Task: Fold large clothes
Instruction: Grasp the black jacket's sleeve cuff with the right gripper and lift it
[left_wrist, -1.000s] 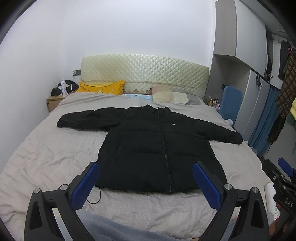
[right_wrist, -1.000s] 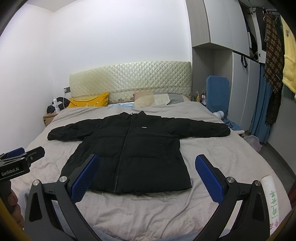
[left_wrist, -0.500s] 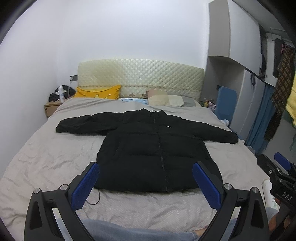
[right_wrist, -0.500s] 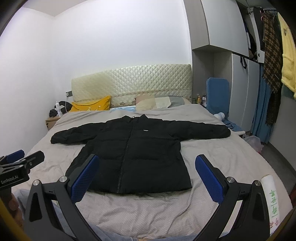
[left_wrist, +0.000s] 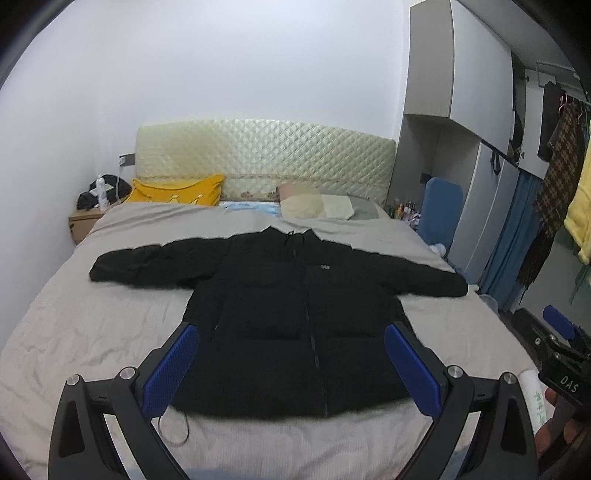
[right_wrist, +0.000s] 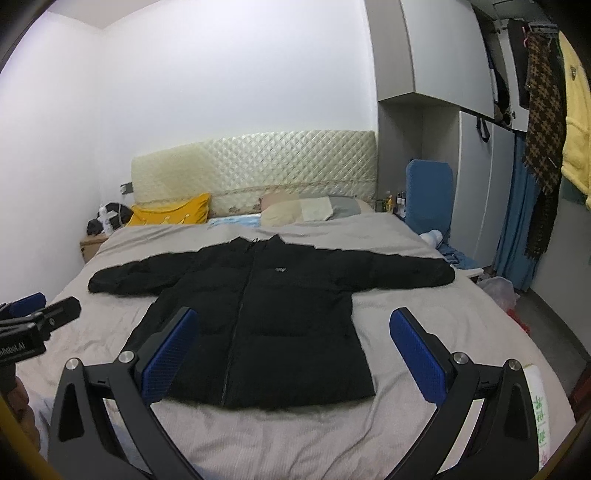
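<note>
The hem corners of the black jacket (left_wrist: 295, 325) are covered by the blue pads (left_wrist: 170, 369) of the left claw (left_wrist: 291, 369). Its chest logo (right_wrist: 280, 270) is too small to be read. The right claw (left_wrist: 561, 354) is cut off by the left wrist view's edge. The bottles (right_wrist: 393, 202) beside the bed (right_wrist: 424, 314) cannot be told apart.

Qty: 1 jacket (left_wrist: 295, 317), 1 bed (left_wrist: 92, 332), 2 grippers (left_wrist: 291, 365) (right_wrist: 295, 354) (both w/ jaws spread), 1 yellow pillow (left_wrist: 177, 190), 1 nightstand (left_wrist: 83, 223).
</note>
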